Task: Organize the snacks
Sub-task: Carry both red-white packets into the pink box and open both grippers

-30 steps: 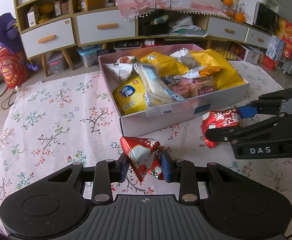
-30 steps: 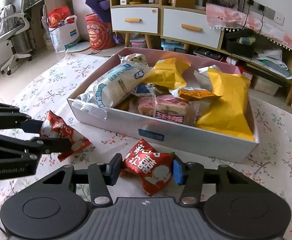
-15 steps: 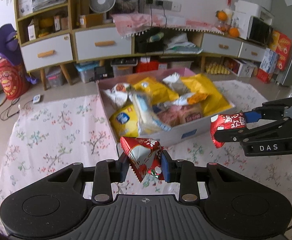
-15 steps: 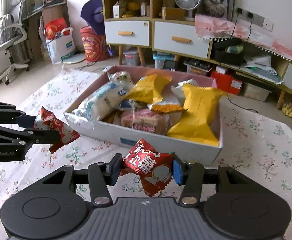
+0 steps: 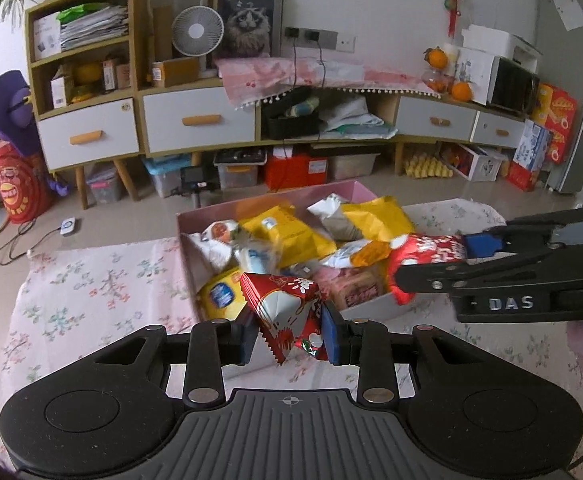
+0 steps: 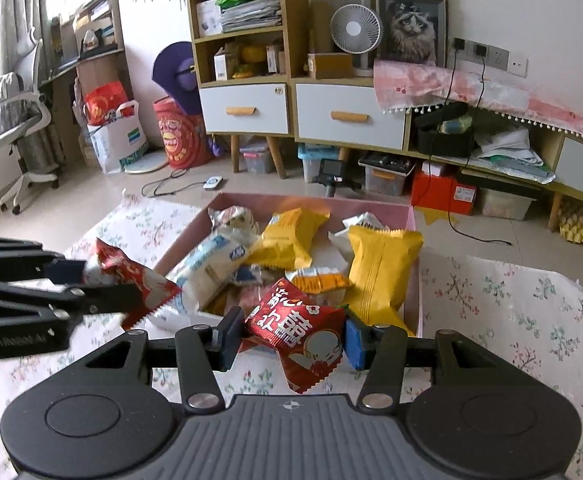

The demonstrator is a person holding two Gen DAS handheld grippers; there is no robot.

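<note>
Both packets have lifted off the floral-cloth surface (image 5: 91, 292)! Left gripper (image 5: 289, 330) clamps a crinkled red foil snack packet (image 5: 287, 312); right gripper (image 6: 289, 336) pinches its red twin (image 6: 295, 334), now above the pink-lined cardboard box (image 6: 409, 216) — drop looks imminent.

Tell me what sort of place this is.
Most likely a lived-in home living room: a sideboard with drawers, a framed cat picture, and a desk fan stand by the wall.
</note>
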